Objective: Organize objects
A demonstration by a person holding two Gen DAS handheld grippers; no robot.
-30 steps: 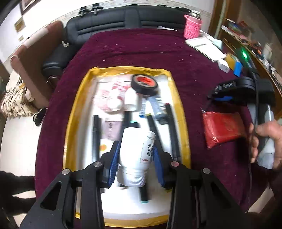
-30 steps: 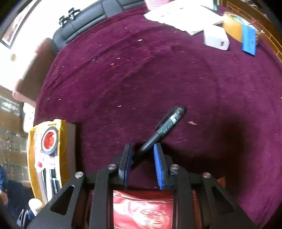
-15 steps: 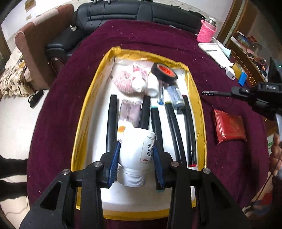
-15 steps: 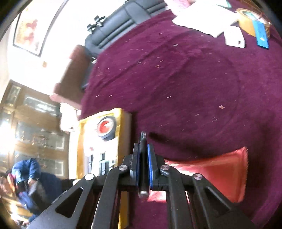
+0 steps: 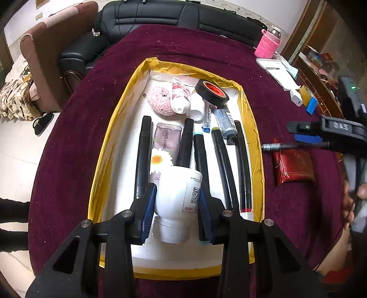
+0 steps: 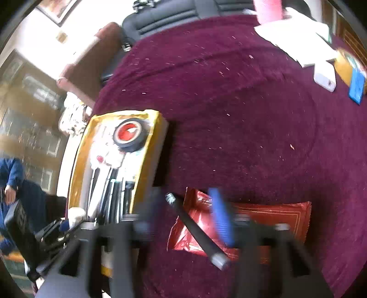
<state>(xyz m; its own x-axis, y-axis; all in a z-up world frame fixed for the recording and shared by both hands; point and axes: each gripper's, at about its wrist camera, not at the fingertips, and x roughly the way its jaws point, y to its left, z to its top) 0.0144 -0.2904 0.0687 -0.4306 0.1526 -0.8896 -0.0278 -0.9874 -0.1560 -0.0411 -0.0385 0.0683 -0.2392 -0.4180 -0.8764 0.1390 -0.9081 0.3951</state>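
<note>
My left gripper (image 5: 177, 194) is shut on a white bottle (image 5: 174, 181), cap towards the camera, held over the near half of the yellow-rimmed tray (image 5: 110, 146). In the tray lie several black markers (image 5: 143, 158), tubes, a pink puff and a black tape roll (image 5: 212, 92). Right of the tray, my right gripper (image 6: 183, 199) hovers above a red packet (image 6: 270, 215). Its jaws are opening and stand wide apart. A black pen (image 6: 195, 229) lies slanted and loose between them. In the left wrist view the right gripper (image 5: 305, 133) and pen (image 5: 275, 146) sit beside the tray's right rim.
A dark red cloth (image 5: 229, 52) covers the round table. At its far right are a pink-sleeved bottle (image 5: 267, 47), white papers (image 5: 277, 73), a white charger (image 5: 296, 98) and a blue item (image 5: 312, 106). A black sofa (image 5: 160, 13) stands behind. A hand (image 5: 351, 201) grips the right tool.
The right gripper lifted the pen off the cloth and carried it toward the tray, shut tight on it. Now its jaws have spread and the pen has tipped askew. The left gripper shifted slightly, bottle still held.
</note>
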